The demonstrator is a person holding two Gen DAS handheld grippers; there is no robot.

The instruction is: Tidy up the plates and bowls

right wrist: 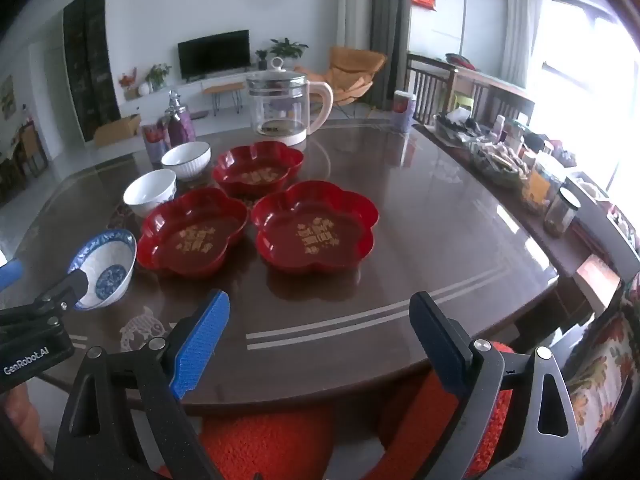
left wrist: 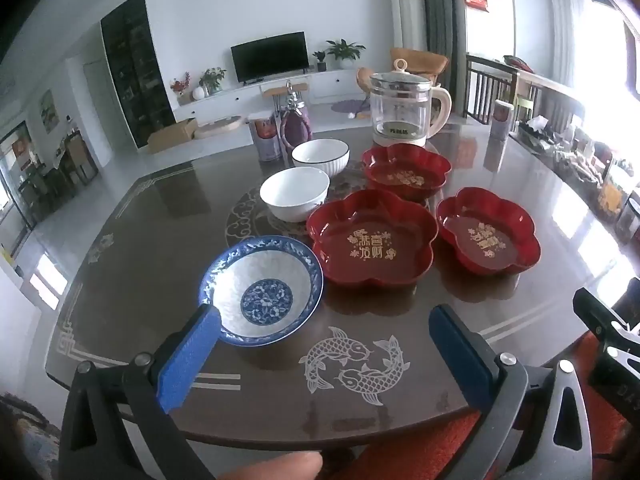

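Ribbed blue tool (left wrist: 324, 350) (agape), scalloped red plates (left wrist: 372, 238)

A: We see bare desk (right wrist: 400, 216) right of the three red flower-shaped plates (right wrist: 316, 228), up to the jars along the right edge (right wrist: 560, 208).

B: On the left, the blue-and-white bowl (left wrist: 262, 290) and two white bowls (left wrist: 295, 194) crowd us. The glass kettle (left wrist: 404, 110) blocks the far side.

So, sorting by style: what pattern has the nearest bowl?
Blue floral on white, bowl; left wrist view.
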